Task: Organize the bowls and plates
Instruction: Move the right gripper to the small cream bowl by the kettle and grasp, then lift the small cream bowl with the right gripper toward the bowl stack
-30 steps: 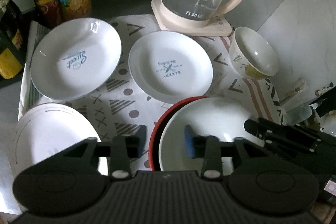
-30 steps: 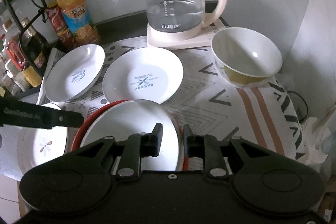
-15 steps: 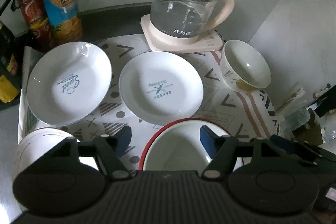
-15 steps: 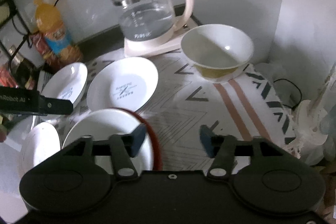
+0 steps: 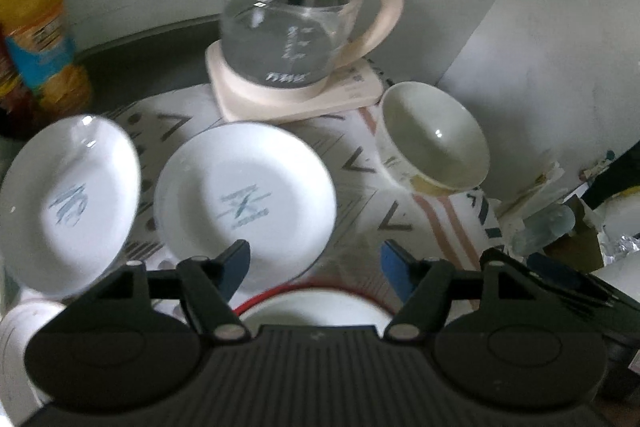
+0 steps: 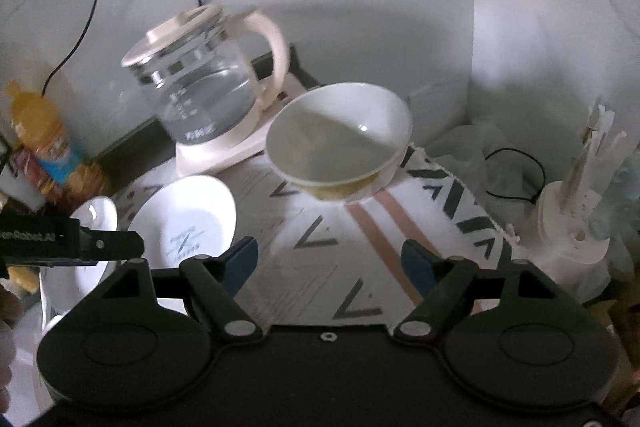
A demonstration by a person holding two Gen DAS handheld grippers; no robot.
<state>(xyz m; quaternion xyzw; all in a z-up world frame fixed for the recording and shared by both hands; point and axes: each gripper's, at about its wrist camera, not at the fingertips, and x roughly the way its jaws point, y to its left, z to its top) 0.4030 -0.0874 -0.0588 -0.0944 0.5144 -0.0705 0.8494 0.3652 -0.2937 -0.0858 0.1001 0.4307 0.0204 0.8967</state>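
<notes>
2 white printed plates lie side by side on the patterned cloth (image 5: pixel 400 163): the left white plate with blue script (image 5: pixel 68 203) and the centre white plate with a crossed logo (image 5: pixel 244 203). Just beside them, nearer the camera, a red-rimmed white dish (image 5: pixel 316 301) sits under the left gripper (image 5: pixel 314 265), whose blue pads stand spread with nothing between them. The right gripper (image 6: pixel 330 261) has just been opening; its jaws are wide apart over bare cloth, empty. Beyond it the cream bowl with a yellow-green base (image 6: pixel 340 143) rests beside the glass kettle with a cream lid (image 6: pixel 200 83).
</notes>
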